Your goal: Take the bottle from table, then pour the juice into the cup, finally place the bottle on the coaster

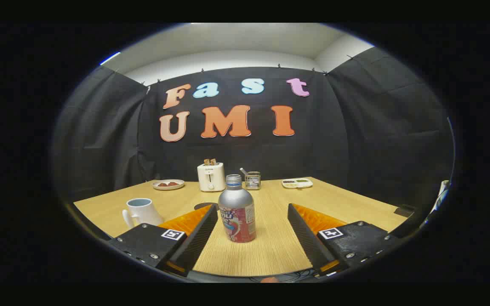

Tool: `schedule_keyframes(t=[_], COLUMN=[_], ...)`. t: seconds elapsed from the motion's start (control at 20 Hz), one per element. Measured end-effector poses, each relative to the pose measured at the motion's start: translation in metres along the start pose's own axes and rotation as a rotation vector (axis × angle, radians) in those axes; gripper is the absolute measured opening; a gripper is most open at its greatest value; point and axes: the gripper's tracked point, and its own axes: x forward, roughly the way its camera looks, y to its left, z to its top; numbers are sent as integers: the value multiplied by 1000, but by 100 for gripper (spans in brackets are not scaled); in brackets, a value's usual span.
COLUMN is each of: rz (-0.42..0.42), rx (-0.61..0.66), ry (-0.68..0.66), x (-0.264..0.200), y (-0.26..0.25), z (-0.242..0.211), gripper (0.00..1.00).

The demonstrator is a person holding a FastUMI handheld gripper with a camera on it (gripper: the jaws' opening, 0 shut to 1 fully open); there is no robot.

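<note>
A silver bottle (237, 209) with a red and white label and a silver screw cap stands upright on the wooden table (355, 199). It sits between my fingertips, nearer the left finger (202, 229). My gripper (253, 208) is open, wide apart, and neither finger presses on the bottle. A white cup (142, 212) with a handle stands to the left, just beyond the left finger. A dark round coaster (204, 206) lies flat behind the left fingertip, partly hidden by it.
At the back of the table stand a white toaster (211, 177) with toast in it, a small plate (168, 184) to its left, a glass jar (252, 179), and a white tray (297, 183) to the right. A dark object (404, 210) lies at the table's right edge.
</note>
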Motion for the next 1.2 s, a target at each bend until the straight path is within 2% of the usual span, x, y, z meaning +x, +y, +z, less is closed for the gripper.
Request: schedule_keyframes(t=[0.35, 1.0, 1.2], rz=[34, 37, 42], rx=[1, -25, -67], ry=[12, 33, 38], x=[0, 3, 12], y=[11, 15, 17], z=[-2, -7, -8], gripper=[98, 99, 99])
